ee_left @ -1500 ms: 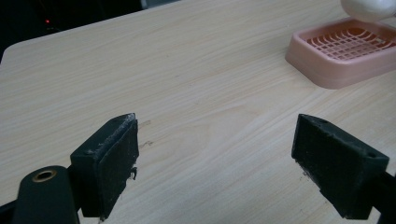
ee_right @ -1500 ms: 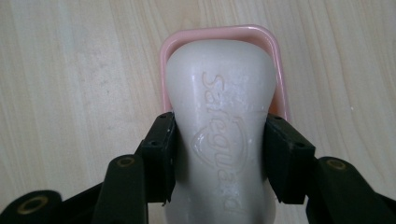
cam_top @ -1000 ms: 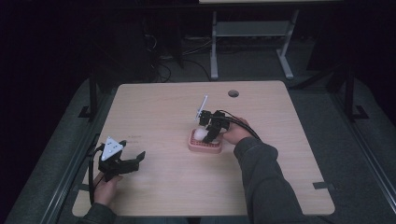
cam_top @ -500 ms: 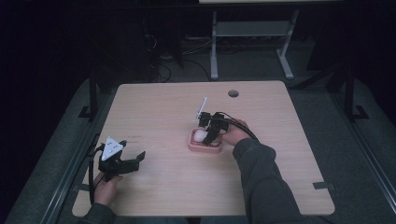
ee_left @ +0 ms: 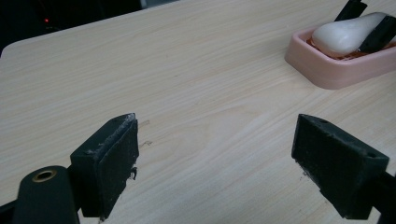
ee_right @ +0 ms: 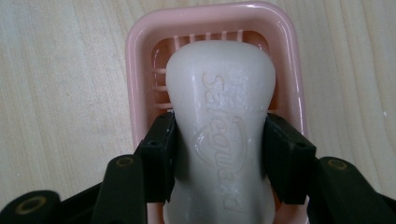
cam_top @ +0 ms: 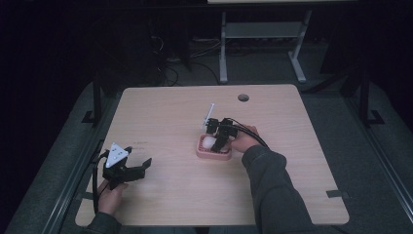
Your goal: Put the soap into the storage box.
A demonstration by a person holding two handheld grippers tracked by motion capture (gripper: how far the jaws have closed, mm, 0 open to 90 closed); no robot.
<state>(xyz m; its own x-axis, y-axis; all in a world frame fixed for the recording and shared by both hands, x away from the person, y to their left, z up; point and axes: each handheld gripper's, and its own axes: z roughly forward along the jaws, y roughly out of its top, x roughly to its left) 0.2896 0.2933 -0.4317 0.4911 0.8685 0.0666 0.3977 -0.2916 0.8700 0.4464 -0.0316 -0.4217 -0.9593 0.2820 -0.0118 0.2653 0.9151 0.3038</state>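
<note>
White moulded soap bar (ee_right: 222, 126) | lying in ribbed pink plastic soap dish (ee_right: 140, 70), bench centre | right gripper (ee_right: 219, 154) clamping its waist | left gripper (ee_left: 224, 158) gaping idle, 7 o'clock | next: judging lift or release.

One white soap bar (ee_right: 219, 126), one pink soap dish (ee_right: 140, 60), one wooden table (cam_top: 165, 112), and two black handheld grippers: left (cam_top: 127, 170), right (cam_top: 217, 138).
</note>
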